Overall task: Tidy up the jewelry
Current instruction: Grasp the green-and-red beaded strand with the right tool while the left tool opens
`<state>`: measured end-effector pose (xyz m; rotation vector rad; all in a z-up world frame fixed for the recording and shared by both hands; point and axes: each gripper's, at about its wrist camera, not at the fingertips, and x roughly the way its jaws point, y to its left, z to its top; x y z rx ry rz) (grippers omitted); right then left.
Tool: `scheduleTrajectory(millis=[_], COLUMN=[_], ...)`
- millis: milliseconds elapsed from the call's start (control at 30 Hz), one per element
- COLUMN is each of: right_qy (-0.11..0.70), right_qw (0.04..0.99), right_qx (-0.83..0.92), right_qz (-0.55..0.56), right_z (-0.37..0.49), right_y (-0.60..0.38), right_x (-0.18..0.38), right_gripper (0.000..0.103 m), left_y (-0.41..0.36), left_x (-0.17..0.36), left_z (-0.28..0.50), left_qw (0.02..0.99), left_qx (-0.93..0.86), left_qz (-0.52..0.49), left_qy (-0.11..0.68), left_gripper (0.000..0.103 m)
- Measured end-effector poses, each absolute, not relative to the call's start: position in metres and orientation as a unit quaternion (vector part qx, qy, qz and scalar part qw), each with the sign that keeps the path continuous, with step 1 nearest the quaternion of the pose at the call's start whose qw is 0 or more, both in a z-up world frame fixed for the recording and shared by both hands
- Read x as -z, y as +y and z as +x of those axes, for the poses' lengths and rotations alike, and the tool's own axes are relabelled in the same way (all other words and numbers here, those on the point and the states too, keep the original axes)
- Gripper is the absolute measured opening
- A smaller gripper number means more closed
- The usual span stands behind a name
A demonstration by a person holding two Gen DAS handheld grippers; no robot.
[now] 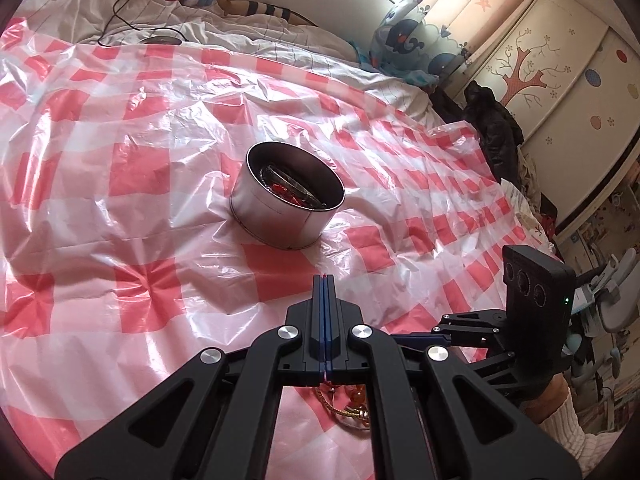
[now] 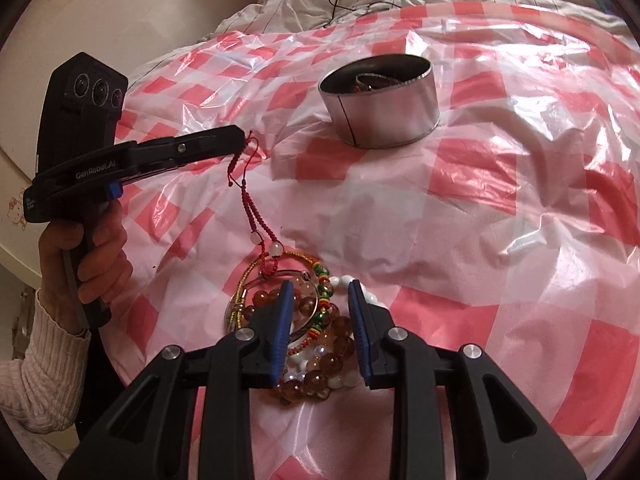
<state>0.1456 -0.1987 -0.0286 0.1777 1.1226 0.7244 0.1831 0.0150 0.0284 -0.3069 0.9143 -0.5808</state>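
Note:
A round metal tin (image 1: 280,216) (image 2: 380,120) stands on the checked plastic sheet with some jewelry (image 1: 288,194) lying inside it. My left gripper (image 1: 324,278) (image 2: 240,138) is shut on the end of a red cord bracelet (image 2: 248,208). The cord hangs down with its white beads to a pile of jewelry (image 2: 316,344) (image 1: 348,404): brown bead strings, white beads, a metal bangle and a gold-green cord. My right gripper (image 2: 320,292) hovers low over that pile, jaws apart, with beads and the bangle between the blue pads (image 2: 284,320).
The pink-and-white checked plastic sheet (image 1: 160,168) covers a bed. A black cable (image 1: 124,4) and pillows (image 1: 404,40) lie at the far end. Dark clothing (image 1: 496,128) hangs off the right bed edge before a wardrobe (image 1: 560,60). A person's hand and cream sleeve (image 2: 48,320) hold the left gripper.

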Motion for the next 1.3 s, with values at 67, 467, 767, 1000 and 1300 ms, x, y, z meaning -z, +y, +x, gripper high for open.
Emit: scheduleTrajectory(millis=[67, 467, 767, 1000, 1300], right_qy=[0.526, 0.535, 0.545, 0.510, 0.474], right_qw=[0.776, 0.742, 0.720, 0.747, 0.754], right_qx=[-0.338, -0.361, -0.359, -0.360, -0.383], right_qz=[0.084, 0.180, 0.236, 0.229, 0.245], right_z=[0.146, 0.152, 0.165, 0.163, 0.163], right_y=[-0.197, -0.213, -0.216, -0.220, -0.225], right_x=[0.031, 0.034, 0.049, 0.035, 0.021], right_gripper=[0.028, 0.028, 0.009, 0.009, 0.009], left_y=[0.015, 0.015, 0.015, 0.015, 0.019], left_x=[-0.029, -0.028, -0.028, -0.029, -0.035], left_z=[0.183, 0.184, 0.184, 0.183, 0.181], left_qw=[0.845, 0.845, 0.847, 0.847, 0.847], left_qx=[0.276, 0.276, 0.272, 0.272, 0.285], left_qz=[-0.147, -0.145, -0.146, -0.147, -0.166], left_qy=[0.433, 0.435, 0.434, 0.432, 0.416], left_gripper=[0.000, 0.000, 0.000, 0.000, 0.000])
